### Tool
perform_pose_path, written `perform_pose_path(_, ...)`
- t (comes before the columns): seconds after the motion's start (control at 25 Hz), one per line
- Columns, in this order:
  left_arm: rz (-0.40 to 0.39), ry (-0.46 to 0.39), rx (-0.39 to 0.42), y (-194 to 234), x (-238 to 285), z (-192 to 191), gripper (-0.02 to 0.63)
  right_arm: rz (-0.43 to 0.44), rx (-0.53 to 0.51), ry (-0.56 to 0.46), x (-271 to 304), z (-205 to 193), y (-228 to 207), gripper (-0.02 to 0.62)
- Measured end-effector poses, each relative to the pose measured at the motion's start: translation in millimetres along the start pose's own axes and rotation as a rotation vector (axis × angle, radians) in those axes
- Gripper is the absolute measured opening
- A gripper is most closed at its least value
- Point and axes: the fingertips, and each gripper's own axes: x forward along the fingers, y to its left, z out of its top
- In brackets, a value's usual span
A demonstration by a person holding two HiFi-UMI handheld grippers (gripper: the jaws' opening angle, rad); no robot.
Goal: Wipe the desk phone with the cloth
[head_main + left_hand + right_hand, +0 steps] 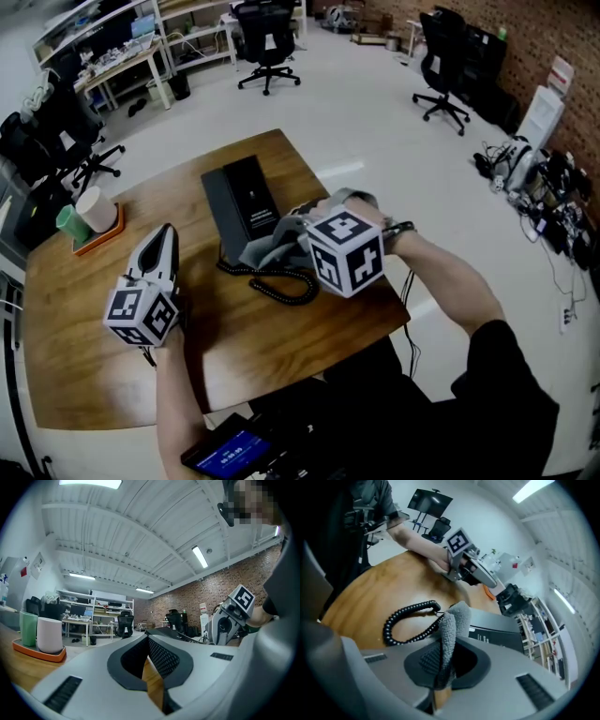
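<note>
A black desk phone (242, 197) lies on the wooden desk (84, 319), with its coiled cord (281, 283) looped in front of it. My right gripper (274, 246) is shut on a grey cloth (289, 232), held at the phone's near end beside the cord. In the right gripper view the cloth (452, 625) stands up between the jaws of the right gripper (443, 665), over the phone (497, 630) and the cord (405, 618). My left gripper (167, 234) rests on the desk left of the phone, shut and with nothing in it (146, 640).
A white cup and a green cup stand on an orange tray (94, 230) at the desk's far left. Office chairs (267, 42) and shelves stand on the floor beyond. A dark device with a blue screen (228, 450) sits below the desk's near edge.
</note>
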Motion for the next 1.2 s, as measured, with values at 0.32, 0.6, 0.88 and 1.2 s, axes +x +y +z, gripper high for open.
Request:
perform_pose_path(0.32,0.002,-0.003,-0.007,0,-1,-1,-0.008,-0.487,0.407,-0.08,-16,-44,-175,0.026)
perform_pose_path(0.6,-0.016,-0.005,-0.003,-4,0,-1,-0.008,-0.42,0.34,-0.001,12,-56,-164,0.025)
perform_pose_path(0.88,-0.018,0.001,0.007,-9,2,4,-0.008,-0.144,0.076,-0.005,-2,-16,-36,0.026)
perform_pose_path(1.2,-0.015,0.001,0.002,-4,1,0,-0.008,-0.336,0.244,-0.06,-26,-29,-104,0.026)
